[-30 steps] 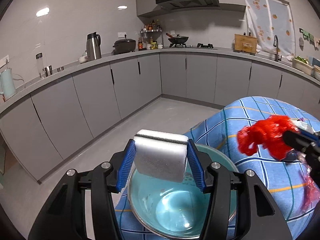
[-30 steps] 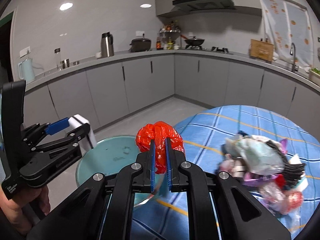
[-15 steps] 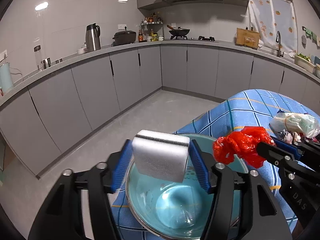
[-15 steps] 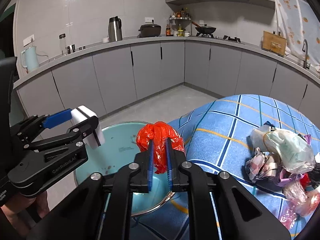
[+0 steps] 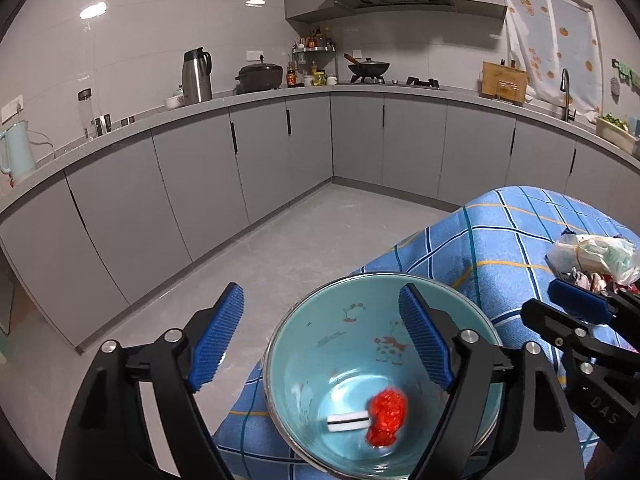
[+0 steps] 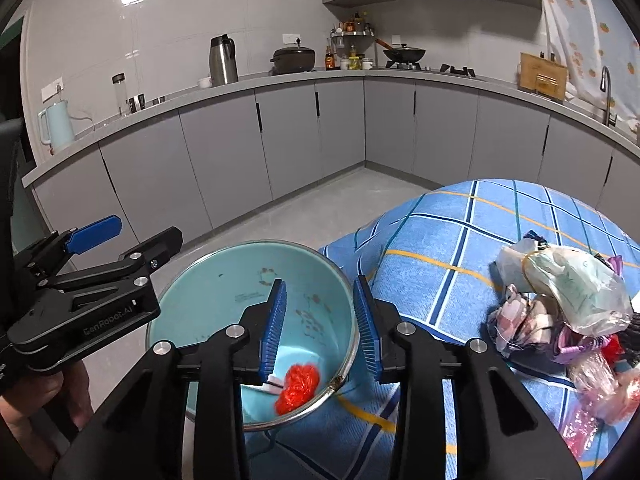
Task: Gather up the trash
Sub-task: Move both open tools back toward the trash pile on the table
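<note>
Grey kitchen cabinets behind, blue checked worktop (image 6: 460, 248) up front. Left gripper (image 5: 320, 340) w/ jaws opening wide, nothing between them, above the teal bowl (image 5: 340, 320). Right gripper (image 6: 320, 320) also opening, empty, over the bowl rim. Red wrapper (image 5: 387, 410) & white sponge (image 5: 347, 420) lie touching at bowl bottom. Trash pile (image 6: 560, 300) sits on the cloth, right side.

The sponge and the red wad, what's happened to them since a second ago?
Both were let go: the left gripper dropped the sponge and the right gripper the red wad into the teal bowl. Both jaws are opening, empty. The trash pile is unchanged.
</note>
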{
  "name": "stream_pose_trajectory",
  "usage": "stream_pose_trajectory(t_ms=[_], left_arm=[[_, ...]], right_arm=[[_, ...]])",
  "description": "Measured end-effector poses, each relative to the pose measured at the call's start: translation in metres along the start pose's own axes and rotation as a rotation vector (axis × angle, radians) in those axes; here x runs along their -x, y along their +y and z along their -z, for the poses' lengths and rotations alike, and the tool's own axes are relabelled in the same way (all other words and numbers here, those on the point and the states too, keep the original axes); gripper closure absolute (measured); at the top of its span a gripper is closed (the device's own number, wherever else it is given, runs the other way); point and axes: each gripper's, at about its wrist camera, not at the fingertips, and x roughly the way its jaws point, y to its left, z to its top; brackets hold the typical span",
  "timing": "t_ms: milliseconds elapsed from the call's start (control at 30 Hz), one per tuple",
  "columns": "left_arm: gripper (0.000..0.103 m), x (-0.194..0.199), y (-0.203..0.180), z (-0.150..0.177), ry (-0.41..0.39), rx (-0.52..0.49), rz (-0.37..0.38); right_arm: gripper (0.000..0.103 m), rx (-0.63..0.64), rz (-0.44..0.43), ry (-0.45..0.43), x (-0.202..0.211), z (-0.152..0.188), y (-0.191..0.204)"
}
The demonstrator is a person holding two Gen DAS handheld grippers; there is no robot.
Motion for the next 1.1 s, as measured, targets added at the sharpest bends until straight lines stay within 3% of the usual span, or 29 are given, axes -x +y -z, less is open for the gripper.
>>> stream_pose_trajectory(t_ms=[67,400,900,1100], left_arm=[[0.015,0.002,-0.001,-0.001,-0.006,0.000,-0.002],[0.008,0.021,-0.010,-0.004,-0.042,-0.001,0.001],[0.006,0.062,-0.075,0.001,-0.076,-0.101,0.117],[0.006,0.072,-0.106,0.003,-0.081,-0.135,0.178]], right_arm=[[0.065,-0.001,0.006,-0.005,0.005,-0.001,-0.001],[0.061,-0.022,0.052,-0.030,0.036,0.004,-0.015],[0.053,-0.067,0.164,-0.110,0.111,0.027,-0.058],[0.051,-0.118,0.256,-0.129,0.144,0.046,-0.092]])
